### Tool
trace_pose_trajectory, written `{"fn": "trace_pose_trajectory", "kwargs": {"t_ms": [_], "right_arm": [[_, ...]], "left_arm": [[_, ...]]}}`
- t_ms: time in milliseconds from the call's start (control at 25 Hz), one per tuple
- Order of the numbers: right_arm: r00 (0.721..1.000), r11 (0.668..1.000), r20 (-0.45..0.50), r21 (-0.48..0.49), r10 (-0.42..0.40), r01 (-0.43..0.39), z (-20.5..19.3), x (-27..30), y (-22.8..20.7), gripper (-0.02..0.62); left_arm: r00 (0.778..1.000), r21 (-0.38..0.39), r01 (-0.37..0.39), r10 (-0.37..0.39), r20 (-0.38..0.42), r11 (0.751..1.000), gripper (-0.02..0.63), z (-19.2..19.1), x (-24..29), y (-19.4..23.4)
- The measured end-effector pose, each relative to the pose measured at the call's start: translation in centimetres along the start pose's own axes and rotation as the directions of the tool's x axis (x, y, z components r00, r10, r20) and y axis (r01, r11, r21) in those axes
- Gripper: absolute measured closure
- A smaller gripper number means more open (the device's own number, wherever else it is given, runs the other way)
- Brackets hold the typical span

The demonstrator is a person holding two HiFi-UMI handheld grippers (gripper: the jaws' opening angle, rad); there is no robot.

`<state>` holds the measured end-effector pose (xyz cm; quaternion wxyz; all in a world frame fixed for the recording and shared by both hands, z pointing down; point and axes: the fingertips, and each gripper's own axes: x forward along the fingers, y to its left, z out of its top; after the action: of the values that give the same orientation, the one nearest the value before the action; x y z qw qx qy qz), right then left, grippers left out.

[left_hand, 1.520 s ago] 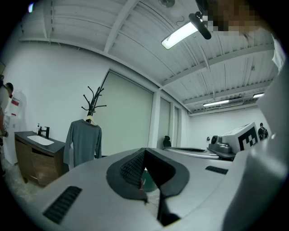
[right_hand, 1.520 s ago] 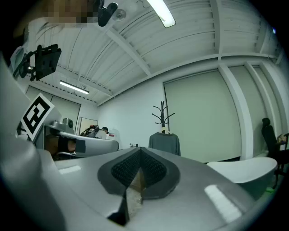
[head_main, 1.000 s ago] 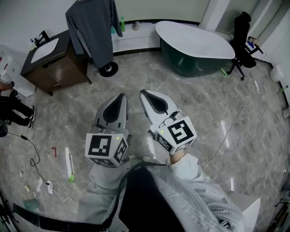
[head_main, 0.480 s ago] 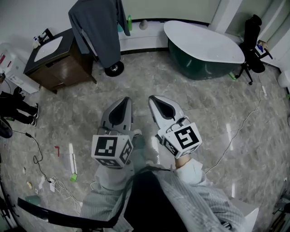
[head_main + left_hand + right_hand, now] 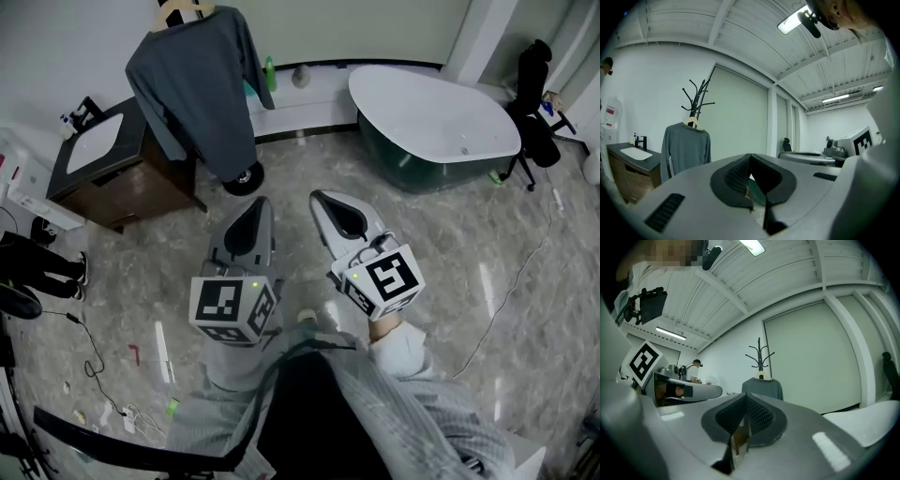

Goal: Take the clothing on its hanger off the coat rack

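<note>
A grey long-sleeved top (image 5: 199,84) hangs on a wooden hanger (image 5: 183,11) from a black coat rack (image 5: 697,96), at the upper left of the head view. The rack's round base (image 5: 242,178) shows below the hem. The same grey top (image 5: 685,147) appears in the left gripper view, and small and far off as the grey top (image 5: 762,388) in the right gripper view. My left gripper (image 5: 251,211) and right gripper (image 5: 325,200) are side by side, level, both shut and holding nothing, a short way from the top.
A dark wooden vanity with a white sink (image 5: 108,169) stands left of the rack. A white and dark green bathtub (image 5: 433,122) is at the upper right, with a black office chair (image 5: 537,103) beyond it. Cables (image 5: 511,286) trail over the marble floor. A person's legs (image 5: 37,272) show at the left edge.
Both grippers have moved forward together toward the coat rack. The grey top, vanity and bathtub now appear larger and nearer. The jaws stayed shut.
</note>
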<state>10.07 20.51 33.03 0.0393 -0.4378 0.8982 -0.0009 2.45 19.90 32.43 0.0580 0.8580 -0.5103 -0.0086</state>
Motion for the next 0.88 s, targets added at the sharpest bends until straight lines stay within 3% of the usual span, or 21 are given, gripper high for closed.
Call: {"fn": "trace_pose_trajectory", "kwargs": {"t_ms": [200,400,680,880], "right_arm": [[1.0,1.0,0.018,0.01,-0.023,0.023,0.2,6.5,-6.1,0.594],[1.0,0.999,-0.007,0.037,0.01,-0.01,-2.7,14.2,-11.4,0.592],[0.988,0.988,0.013,0.006,0.154,-0.154,-2.0,27.8,-19.5,0.592],[0.963,0.962,0.022,-0.05,0.268,-0.267,0.9,37.4,-24.7,0.592]], "left_arm": [[0.999,-0.016,-0.034,0.035,0.015,0.999,0.601,0.7,7.0,5.5],[0.996,-0.015,-0.088,0.087,-0.014,0.996,0.601,-1.0,14.2,10.9],[0.971,0.0,-0.239,0.239,0.018,0.971,0.601,1.4,25.5,19.8],[0.929,0.024,-0.366,0.363,0.068,0.93,0.601,5.5,32.2,25.3]]}}
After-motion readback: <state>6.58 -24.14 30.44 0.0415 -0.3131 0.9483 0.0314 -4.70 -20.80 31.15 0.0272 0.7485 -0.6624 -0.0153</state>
